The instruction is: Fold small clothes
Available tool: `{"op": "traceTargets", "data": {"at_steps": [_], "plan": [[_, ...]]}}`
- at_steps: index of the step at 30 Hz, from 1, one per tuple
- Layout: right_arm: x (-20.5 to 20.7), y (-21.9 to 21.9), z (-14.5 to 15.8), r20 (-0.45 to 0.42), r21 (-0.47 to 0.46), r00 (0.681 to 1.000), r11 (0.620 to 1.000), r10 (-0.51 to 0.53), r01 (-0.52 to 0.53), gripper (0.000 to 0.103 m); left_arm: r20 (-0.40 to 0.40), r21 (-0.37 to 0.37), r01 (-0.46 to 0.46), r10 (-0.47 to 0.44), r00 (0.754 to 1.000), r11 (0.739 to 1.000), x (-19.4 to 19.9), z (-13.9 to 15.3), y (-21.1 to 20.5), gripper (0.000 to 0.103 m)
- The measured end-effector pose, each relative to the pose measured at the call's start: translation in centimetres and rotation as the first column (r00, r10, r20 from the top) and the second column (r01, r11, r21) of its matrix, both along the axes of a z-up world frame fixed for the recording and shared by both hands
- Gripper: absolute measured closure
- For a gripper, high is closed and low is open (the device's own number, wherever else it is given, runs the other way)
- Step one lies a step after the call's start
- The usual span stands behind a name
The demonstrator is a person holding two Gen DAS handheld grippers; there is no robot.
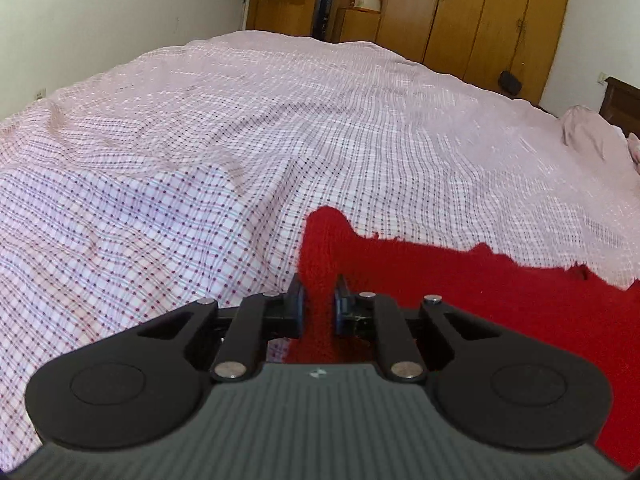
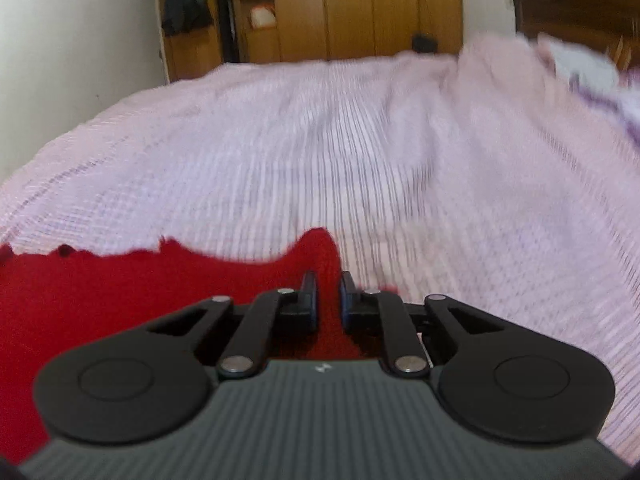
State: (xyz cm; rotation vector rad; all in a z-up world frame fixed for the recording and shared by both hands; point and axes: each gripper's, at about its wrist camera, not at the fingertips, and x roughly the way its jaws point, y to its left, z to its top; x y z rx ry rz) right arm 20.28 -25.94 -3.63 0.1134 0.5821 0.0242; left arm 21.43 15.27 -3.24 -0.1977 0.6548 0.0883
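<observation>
The left gripper (image 1: pixel 319 300) points forward and a little downward over the bed, and its jaws are clenched on a raised corner of the red garment (image 1: pixel 500 300); the knitted cloth stands up between the two pads. In the left wrist view the garment spreads from this corner to the right and toward the near edge, lying on the checked bedsheet (image 1: pixel 240 128).

The right gripper (image 2: pixel 329 300) has a similar pose, tilted slightly down, and its jaws are also pressed together on a corner of the same red garment (image 2: pixel 100 300), which here spreads to the left (so each gripper holds one end of the same edge). The far edge of the garment looks uneven in both views.

The left wrist view is sharp and shows wrinkles in the sheet at the left, and a bunched pink cloth (image 1: pixel 588 132) far at the right. The right wrist view is blurred; only it shows a white and purple cloth (image 2: pixel 592 76) far right and a dark wooden headboard (image 2: pixel 580 4) behind it. Both views show the wooden wardrobe (image 1: pixel 460 8) at the far wall.
</observation>
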Motion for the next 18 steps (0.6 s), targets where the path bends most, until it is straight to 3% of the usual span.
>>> {"op": "traceTargets", "data": {"at_steps": [6, 10, 12, 14, 16, 18], "plan": [[-0.3, -0.1, -0.7, -0.004, 0.023, 1.0, 1.0, -0.011, 0.011, 0.086, -0.015, 0.048, -0.005, 0.005, 1.0, 0.999, 0.7, -0.3, -0.8, 0.078], [-0.9, -0.6, 0.3, -0.003, 0.057, 1.0, 0.998, -0.013, 0.013, 0.076, -0.034, 0.133, 0.008, -0.004, 0.999, 0.991, 1.0, 1.6, -2.0, 0.072], [-1.7, -1.4, 1.4, 0.005, 0.118, 1.0, 0.993, -0.022, 0.022, 0.067, -0.047, 0.142, 0.033, -0.027, 0.999, 0.989, 0.6, 2.2, -1.8, 0.07], [-3.3, -2.7, 2.7, 0.027, 0.223, 0.999, 0.974, -0.047, 0.04, 0.052, -0.06, 0.13, 0.052, -0.044, 0.997, 0.99, -0.1, 3.1, -1.4, 0.065], [-5.3, -3.8, 3.9, 0.068, 0.306, 0.997, 0.952, -0.049, 0.026, 0.051, -0.072, 0.11, 0.073, -0.065, 0.995, 0.991, -1.1, 4.2, -0.8, 0.058], [-7.1, -4.2, 5.1, 0.092, 0.318, 0.995, 0.948, -0.048, 0.016, 0.05, -0.074, 0.113, 0.084, -0.076, 0.994, 0.99, -2.1, 5.2, -0.3, 0.057]]}}
